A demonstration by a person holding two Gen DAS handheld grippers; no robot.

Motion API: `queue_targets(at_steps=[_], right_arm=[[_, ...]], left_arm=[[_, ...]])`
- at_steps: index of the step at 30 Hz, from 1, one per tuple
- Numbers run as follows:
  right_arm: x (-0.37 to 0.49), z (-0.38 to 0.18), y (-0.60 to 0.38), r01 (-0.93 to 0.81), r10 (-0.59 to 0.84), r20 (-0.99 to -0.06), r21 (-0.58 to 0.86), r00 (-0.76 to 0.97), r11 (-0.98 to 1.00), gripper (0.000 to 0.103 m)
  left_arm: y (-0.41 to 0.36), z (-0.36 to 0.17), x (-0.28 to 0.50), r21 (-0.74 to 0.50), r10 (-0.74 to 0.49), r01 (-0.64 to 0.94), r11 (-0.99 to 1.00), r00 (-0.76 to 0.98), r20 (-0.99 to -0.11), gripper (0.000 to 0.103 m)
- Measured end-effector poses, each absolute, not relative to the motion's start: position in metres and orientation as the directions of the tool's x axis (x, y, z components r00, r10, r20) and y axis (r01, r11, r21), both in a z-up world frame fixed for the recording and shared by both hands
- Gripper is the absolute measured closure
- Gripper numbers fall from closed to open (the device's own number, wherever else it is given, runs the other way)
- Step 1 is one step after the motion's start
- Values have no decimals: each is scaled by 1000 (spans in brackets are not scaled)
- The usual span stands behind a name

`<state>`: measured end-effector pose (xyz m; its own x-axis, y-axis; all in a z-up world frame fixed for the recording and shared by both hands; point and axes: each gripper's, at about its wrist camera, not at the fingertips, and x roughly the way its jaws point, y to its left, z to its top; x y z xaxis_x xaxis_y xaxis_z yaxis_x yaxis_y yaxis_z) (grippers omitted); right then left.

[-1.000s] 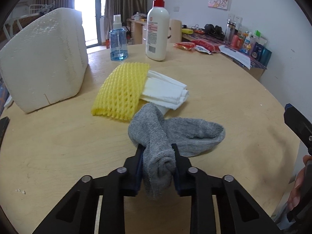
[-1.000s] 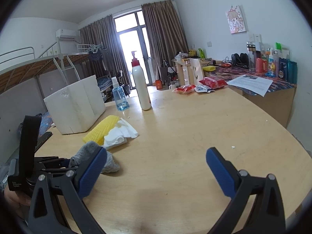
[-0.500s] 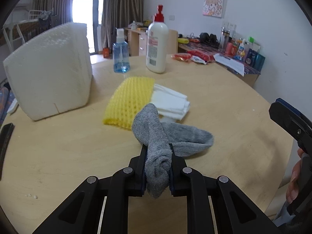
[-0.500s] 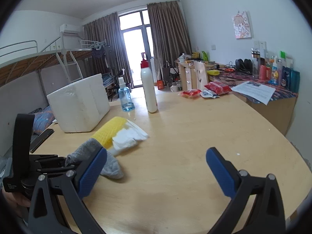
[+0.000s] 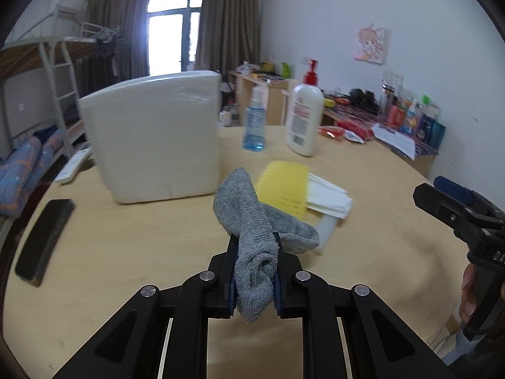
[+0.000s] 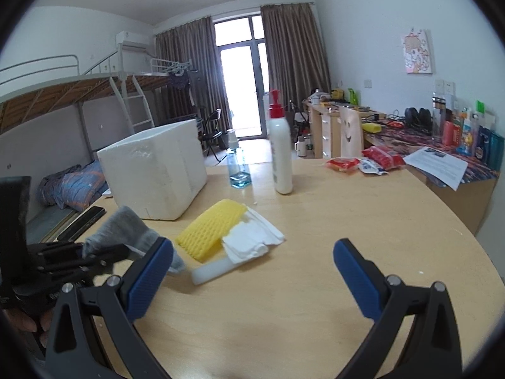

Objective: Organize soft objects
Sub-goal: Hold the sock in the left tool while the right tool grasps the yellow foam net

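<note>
Pretty standard dorm-type room. A glass balcony door (image 6: 241, 91) is set in the far wall and flanked by brown curtains (image 6: 293, 53); daylight is let in through it, a bit blown out. The walls are painted white, and a cartoon picture (image 6: 417, 51) is hung on the right one. A metal bunk bed (image 6: 63, 94) with a ladder is placed along the left side, with an air conditioner (image 6: 132, 39) mounted above it. A cluttered desk (image 6: 442, 158) is lined up along the right wall. A folding chair (image 6: 213, 129) is parked near the door. A round wooden table (image 6: 347, 214) fills the foreground.
</note>
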<state>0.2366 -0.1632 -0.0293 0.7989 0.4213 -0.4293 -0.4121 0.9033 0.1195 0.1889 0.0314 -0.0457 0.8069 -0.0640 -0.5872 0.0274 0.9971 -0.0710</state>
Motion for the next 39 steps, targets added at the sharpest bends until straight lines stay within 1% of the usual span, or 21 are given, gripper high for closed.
queue_targets(at_steps=[3, 8, 18, 31, 32, 35, 37, 39], right_arm=[[241, -30, -151, -426, 431, -443, 116, 786, 897, 0], [256, -29, -132, -445, 460, -473, 151, 751, 883, 0], [276, -38, -89, -494, 479, -554, 135, 681, 859, 0], [306, -54, -52, -516, 417, -674, 62, 610, 854, 1], [308, -55, -51, -511, 406, -680, 53, 610, 858, 2], [316, -58, -44, -513, 392, -702, 44, 595, 857, 11], [322, -63, -39, -513, 372, -724, 30, 581, 858, 21], [327, -68, -35, -515, 360, -741, 22, 566, 857, 25]], left_arm=[[44, -45, 183, -73, -42, -1, 997, 817, -575, 85], [63, -46, 173, -65, 10, -56, 996, 826, -564, 85], [92, -50, 168, -69, 79, -141, 988, 827, -557, 85], [108, -60, 170, -78, 101, -175, 981, 817, -568, 85], [108, -59, 171, -79, 100, -176, 981, 816, -569, 85], [111, -61, 173, -86, 98, -178, 980, 814, -573, 85], [113, -61, 173, -88, 95, -177, 980, 814, -572, 85], [113, -62, 174, -90, 94, -176, 980, 815, -572, 85]])
